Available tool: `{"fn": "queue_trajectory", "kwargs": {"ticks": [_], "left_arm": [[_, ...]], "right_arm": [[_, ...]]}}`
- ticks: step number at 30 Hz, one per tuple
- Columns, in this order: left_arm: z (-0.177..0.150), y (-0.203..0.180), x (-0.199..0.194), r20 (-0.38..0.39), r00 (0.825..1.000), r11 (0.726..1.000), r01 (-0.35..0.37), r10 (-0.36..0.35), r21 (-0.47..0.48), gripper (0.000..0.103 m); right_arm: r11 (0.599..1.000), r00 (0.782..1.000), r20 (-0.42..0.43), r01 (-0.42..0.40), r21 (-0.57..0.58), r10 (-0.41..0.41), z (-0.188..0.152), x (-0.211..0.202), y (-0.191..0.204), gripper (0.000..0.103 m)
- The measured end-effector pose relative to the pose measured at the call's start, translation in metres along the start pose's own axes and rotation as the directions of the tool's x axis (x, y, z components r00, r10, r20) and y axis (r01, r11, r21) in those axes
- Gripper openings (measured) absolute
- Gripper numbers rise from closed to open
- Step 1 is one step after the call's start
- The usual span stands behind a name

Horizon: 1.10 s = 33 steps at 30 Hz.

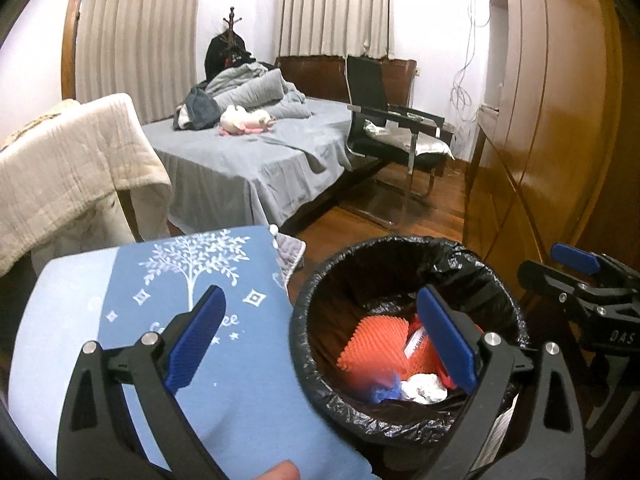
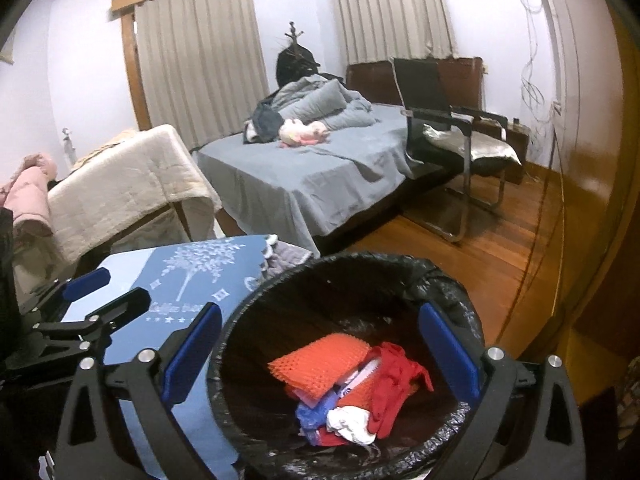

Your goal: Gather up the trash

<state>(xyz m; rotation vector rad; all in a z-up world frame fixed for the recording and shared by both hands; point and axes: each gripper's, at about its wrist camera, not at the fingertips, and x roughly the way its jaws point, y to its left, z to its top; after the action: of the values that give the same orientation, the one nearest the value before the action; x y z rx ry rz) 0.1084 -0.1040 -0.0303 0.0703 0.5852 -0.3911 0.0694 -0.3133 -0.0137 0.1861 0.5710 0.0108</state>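
With both sets of jaws spread wide and holding nothing, the left gripper and right gripper hover over the black-lined bin, probably because their load is dropped: orange mesh, red scraps and crumpled white paper lie at its bottom. Left of it sits a blue tree-print cloth; farther off, wooden floor, a grey bed, a black chair.

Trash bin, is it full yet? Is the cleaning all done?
Not full. The trash bin already holds an orange foam net, red scraps, blue bits and crumpled white paper. Both the left gripper and right gripper are open and empty. No loose trash shows on the blue cloth, so little seems left.
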Motion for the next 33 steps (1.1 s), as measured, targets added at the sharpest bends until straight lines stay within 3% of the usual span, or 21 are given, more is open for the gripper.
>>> {"fn": "queue_trajectory", "kwargs": {"ticks": [17,33], "left_arm": [[0.009,0.004,-0.048,0.084,0.996,0.999,-0.038,0.038,-0.004,0.094],[0.008,0.005,-0.056,0.100,0.994,0.999,-0.045,0.046,-0.009,0.094]], "right_arm": [[0.998,0.999,0.045,-0.023,-0.063,0.025,0.007,-0.027,0.025,0.097],[0.997,0.998,0.051,-0.031,-0.076,0.035,0.008,-0.032,0.030,0.097]]}}
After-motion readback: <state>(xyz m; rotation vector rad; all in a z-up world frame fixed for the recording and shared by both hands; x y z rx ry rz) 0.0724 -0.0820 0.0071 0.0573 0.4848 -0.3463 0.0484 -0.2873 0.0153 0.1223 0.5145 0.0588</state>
